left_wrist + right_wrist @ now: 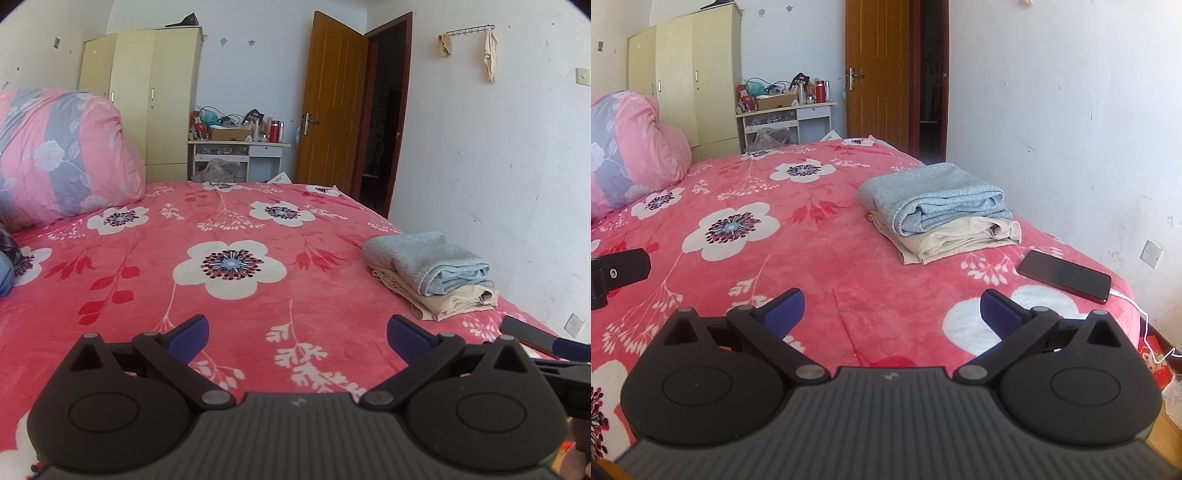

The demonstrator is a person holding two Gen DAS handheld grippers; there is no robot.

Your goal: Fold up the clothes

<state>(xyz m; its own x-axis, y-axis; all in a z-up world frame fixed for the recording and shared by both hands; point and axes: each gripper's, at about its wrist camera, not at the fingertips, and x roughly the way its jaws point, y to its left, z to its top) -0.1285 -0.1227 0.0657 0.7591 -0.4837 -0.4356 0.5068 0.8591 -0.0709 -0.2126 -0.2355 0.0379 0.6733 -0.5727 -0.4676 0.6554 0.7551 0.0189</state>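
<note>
On the bed point(849, 258) beside the phone point(1065, 276), folded blue sweater point(934, 195) sits atop beige garment point(960, 236), soft, light, floppy, best pinched at edges; left gripper point(297, 336) and right gripper point(892, 314) both spread, empty.

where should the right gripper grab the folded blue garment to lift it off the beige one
Grip the blue garment at its rounded, layered fold edge facing the camera, coming in low from the near side with the right gripper, whose jaws stand open. That edge is thick and bundles all the layers, so it should lift as one piece. Keep above the seam with the beige garment, which it rests directly on.
</note>
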